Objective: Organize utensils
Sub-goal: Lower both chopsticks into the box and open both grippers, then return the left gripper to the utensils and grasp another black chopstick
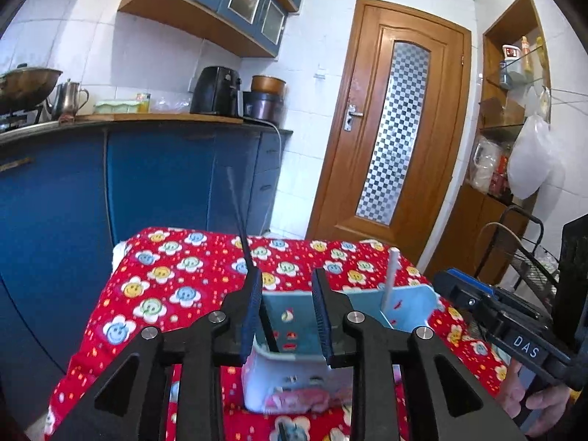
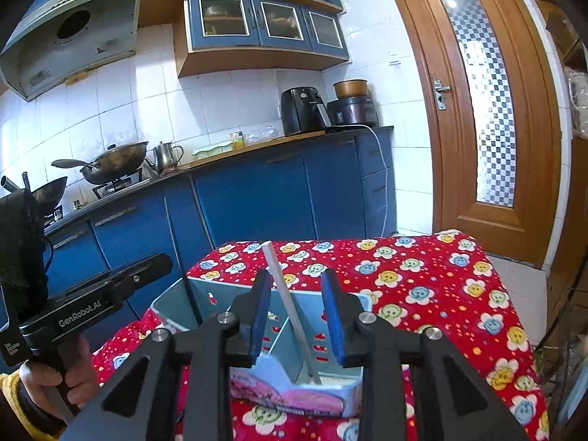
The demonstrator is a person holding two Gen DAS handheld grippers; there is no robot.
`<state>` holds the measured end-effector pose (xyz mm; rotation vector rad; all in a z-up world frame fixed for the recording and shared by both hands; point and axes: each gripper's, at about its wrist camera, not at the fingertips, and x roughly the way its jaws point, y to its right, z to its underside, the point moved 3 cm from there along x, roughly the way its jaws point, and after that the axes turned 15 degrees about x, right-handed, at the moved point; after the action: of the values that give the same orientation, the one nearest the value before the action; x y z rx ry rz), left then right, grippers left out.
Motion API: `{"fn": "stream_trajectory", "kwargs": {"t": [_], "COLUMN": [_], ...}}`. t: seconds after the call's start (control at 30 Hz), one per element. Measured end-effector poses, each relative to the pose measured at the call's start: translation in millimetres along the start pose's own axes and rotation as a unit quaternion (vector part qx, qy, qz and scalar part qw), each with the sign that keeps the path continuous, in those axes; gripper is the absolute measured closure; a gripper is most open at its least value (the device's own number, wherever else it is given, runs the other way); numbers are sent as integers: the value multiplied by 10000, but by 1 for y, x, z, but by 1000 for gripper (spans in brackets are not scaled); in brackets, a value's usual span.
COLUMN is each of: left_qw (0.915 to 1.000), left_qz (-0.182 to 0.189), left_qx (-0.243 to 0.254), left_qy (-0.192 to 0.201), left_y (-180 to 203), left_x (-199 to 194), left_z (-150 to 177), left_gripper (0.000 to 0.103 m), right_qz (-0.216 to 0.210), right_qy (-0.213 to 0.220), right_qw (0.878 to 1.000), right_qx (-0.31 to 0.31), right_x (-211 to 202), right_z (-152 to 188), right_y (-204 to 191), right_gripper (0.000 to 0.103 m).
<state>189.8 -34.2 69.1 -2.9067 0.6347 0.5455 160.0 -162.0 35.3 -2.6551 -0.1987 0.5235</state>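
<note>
White rod (image 2: pixel 290 305) and black rod (image 1: pixel 240 237), thin, stiff and probably light and slick, stand tilted in separate compartments of the blue caddy (image 2: pixel 205 290) on the red cloth (image 2: pixel 441 286). Each is best pinched on its upper shaft above the rim. Left gripper (image 1: pixel 286 316) and right gripper (image 2: pixel 297 316) hover just above, jaws apart and empty.

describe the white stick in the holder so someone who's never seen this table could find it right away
On the table with the red smiley-flower cloth stands a light blue utensil holder split by a divider. The white stick leans in its right compartment in the right wrist view. Its only neighbour, a thin black stick in the other compartment, is dark and slimmer.
</note>
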Motion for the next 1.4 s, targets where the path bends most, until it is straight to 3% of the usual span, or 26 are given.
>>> {"fn": "stream_trajectory", "kwargs": {"t": [0.3,0.53,0.87,1.4], "left_qw": [9989,9943,9808,9574], "left_qz": [17,107,294,532], "left_qx": [109,176,144,203], "left_qy": [-456,-1048,-1923,-2833], "left_y": [4,9,22,51], "left_x": [-36,-51,-60,-54], "left_z": [10,29,68,122], "left_gripper": [74,74,74,74], "right_qz": [347,424,622,716], "right_qy": [-422,-829,-1266,-1812], "right_qw": [9984,9946,9884,9774], "right_qx": [164,452,561,824], "right_x": [-29,-49,-72,-84], "right_z": [15,36,72,115], "right_y": [0,11,19,34], "right_gripper": [71,70,69,65]}}
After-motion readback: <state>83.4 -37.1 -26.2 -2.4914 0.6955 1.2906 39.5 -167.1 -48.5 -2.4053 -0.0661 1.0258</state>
